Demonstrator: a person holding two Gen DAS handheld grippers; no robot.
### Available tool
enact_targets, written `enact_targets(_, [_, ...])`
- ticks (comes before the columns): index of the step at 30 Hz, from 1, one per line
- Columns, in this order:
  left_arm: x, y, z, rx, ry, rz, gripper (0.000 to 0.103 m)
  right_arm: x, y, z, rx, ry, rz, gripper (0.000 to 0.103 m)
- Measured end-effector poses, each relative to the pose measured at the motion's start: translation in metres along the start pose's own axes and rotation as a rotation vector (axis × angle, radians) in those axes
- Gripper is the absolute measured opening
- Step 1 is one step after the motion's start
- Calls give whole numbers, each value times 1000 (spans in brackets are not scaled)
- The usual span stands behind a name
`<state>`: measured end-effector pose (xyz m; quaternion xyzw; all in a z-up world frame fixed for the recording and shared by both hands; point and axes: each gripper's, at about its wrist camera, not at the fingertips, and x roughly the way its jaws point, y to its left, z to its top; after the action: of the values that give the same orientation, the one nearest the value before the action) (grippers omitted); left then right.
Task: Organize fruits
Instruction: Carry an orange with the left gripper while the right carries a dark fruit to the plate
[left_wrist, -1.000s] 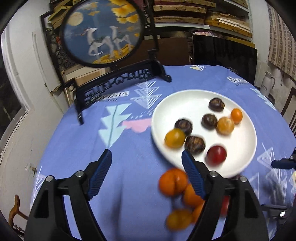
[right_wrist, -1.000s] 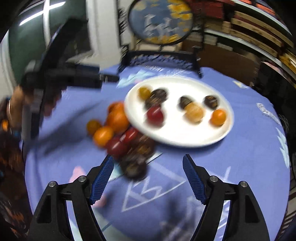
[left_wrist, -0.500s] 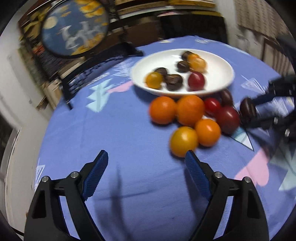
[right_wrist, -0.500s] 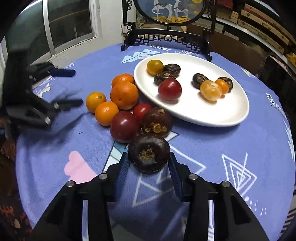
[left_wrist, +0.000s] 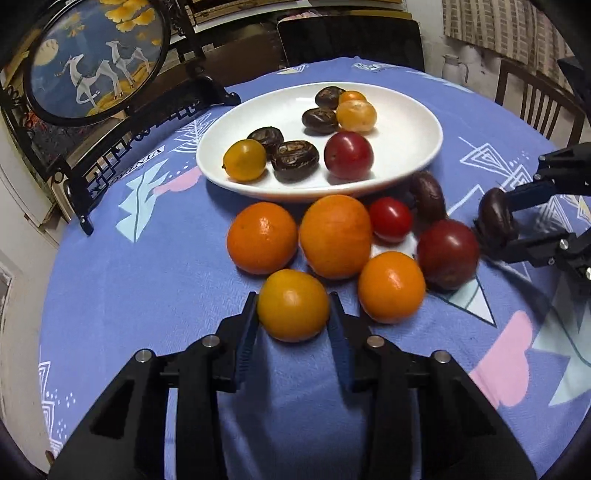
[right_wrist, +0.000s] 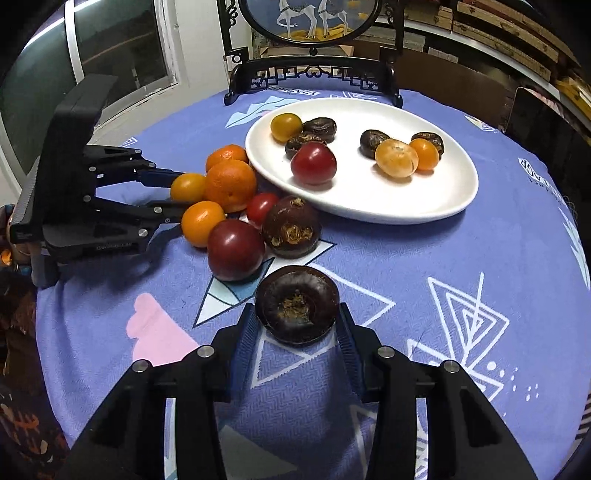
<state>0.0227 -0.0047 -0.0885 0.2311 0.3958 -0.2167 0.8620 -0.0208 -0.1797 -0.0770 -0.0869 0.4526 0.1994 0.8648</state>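
Left gripper (left_wrist: 293, 314) clamped a yellow-orange citrus (left_wrist: 293, 305) at the near edge of the fruit pile; right gripper (right_wrist: 297, 325) pinched a dark water chestnut (right_wrist: 297, 304), possibly just off the cloth (right_wrist: 480, 266), near the white plate (right_wrist: 436, 206).

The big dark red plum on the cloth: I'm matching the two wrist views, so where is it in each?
Left wrist: the dark red plum lies right of centre, beside the right gripper.
Right wrist: it lies left of centre, just beyond the gripper's dark fruit.
Shared landmark: the white plate.
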Motion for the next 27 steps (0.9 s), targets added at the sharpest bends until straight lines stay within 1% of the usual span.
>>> enact_targets(4, [-19, -4, -4, -5, -24, -7, 36, -7, -1, -4, 6, -15, 2, 44])
enact_targets(7, [-35, -7, -1, -14, -52, 12, 36, -13, -2, -6, 12, -27, 11, 44])
enact_targets(11, [-58, -7, 12, -53, -102, 42, 36, -27, 0, -8, 11, -59, 14, 44])
enact_targets(15, [-75, -4, 37, -112, -140, 71, 36, -54, 0, 5, 5, -134, 0, 44])
enact_targets(20, [-97, 1, 85, -186, -205, 103, 36, -97, -4, 37, -1, -265, -22, 44])
enact_targets(21, [-99, 2, 90, -196, -213, 106, 36, -106, -7, 45, 0, -295, -32, 44])
enact_targets(24, [-105, 5, 113, -221, -247, 122, 36, -122, -16, 62, 15, -349, -39, 44])
enact_targets(26, [-104, 8, 125, -233, -260, 143, 36, -125, -23, 72, 30, -372, -42, 44])
enact_targets(27, [-103, 11, 131, -245, -263, 141, 36, -126, -28, 78, 41, -383, -40, 44])
